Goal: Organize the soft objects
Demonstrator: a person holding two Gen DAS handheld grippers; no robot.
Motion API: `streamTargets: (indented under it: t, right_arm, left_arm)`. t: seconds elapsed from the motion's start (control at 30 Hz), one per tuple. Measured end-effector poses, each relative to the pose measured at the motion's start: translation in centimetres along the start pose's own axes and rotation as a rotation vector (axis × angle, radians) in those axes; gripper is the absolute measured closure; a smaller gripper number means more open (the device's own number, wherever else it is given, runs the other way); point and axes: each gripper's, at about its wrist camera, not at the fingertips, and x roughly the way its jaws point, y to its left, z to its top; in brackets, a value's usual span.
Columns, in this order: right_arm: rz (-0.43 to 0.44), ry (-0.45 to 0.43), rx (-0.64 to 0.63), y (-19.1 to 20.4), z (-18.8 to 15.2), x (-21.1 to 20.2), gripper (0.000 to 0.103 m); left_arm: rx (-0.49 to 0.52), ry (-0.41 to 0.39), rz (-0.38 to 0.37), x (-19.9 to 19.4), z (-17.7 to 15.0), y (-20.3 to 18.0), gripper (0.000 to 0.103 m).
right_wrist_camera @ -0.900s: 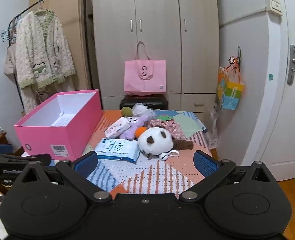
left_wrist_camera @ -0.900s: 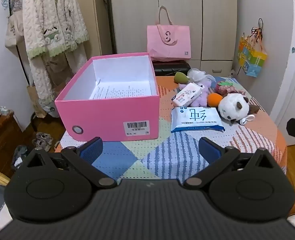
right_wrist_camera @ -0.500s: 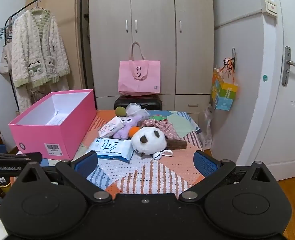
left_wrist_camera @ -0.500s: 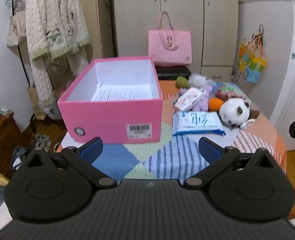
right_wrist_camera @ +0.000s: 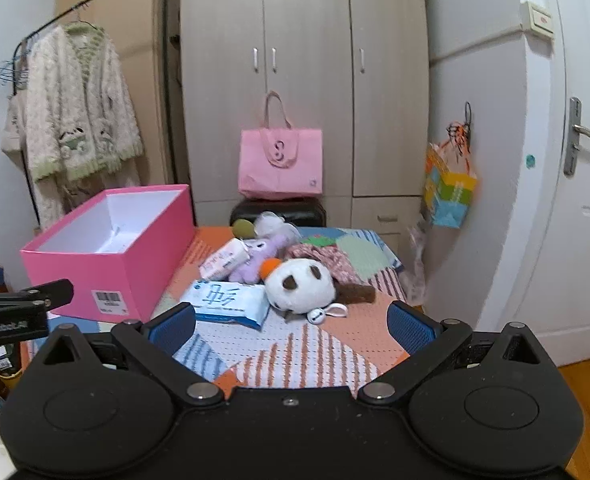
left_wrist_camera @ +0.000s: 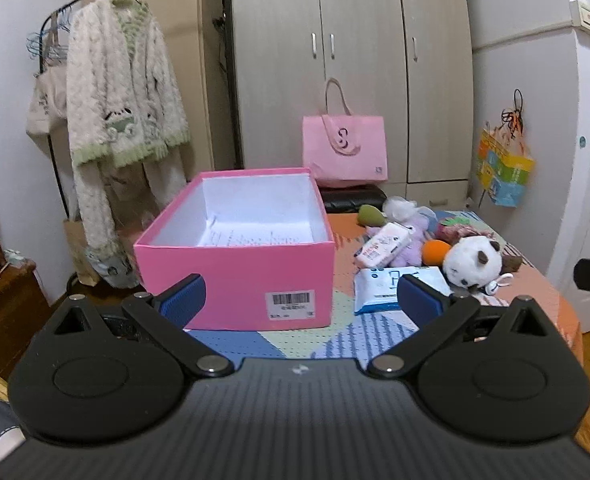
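Observation:
An open pink box [left_wrist_camera: 235, 276] [right_wrist_camera: 107, 260] stands on the left of the patchwork table, with only a printed sheet inside. To its right lies a pile: a white panda plush [left_wrist_camera: 471, 264] [right_wrist_camera: 299, 286], a blue wipes pack [left_wrist_camera: 379, 288] [right_wrist_camera: 227, 302], a small pink-white pack [left_wrist_camera: 381, 244] [right_wrist_camera: 225, 258], a purple plush [right_wrist_camera: 261, 260], an orange ball [left_wrist_camera: 435, 251] and a green object [left_wrist_camera: 369, 216]. My left gripper [left_wrist_camera: 301, 300] is open and empty, in front of the box. My right gripper [right_wrist_camera: 291, 326] is open and empty, in front of the panda.
The table [right_wrist_camera: 295, 356] has a checked cloth and drops off at the near and right edges. A pink tote [right_wrist_camera: 281, 164] sits on a black stool behind it. A clothes rack [left_wrist_camera: 115, 120] stands at the left, a wardrobe behind, a door [right_wrist_camera: 575, 220] at the right.
Both grippers have tilted up and pulled back a little, so the box and the toys sit lower in the views. Both stay open. Nothing on the table has moved.

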Motion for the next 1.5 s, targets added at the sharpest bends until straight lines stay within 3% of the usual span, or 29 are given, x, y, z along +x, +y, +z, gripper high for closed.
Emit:
streamTargets:
  t: [0.4,0.63,1.1,1.5]
  right_arm:
    - [-0.054,-0.086,-0.034,-0.1,-0.5,-2.1,0.0]
    - [-0.039,-0.118,-0.046,-0.2,-0.5,-2.3,0.0]
    - [-0.07,-0.047,-0.021,-0.4,-1.2,0.1,0.0]
    - [-0.074,-0.012,-0.022,-0.6,-1.4,0.8,0.0]
  left_arm:
    - [-0.038,0.049,-0.037,0.5,-0.4,1.2,0.0]
    - [-0.05,0.066,-0.038,0.8,-0.4,1.2,0.0]
    - [-0.071,0.118,-0.072,1.7,-0.6,1.3,0.0]
    - [-0.062,0.105,-0.083,1.0,-0.5,1.1,0.0]
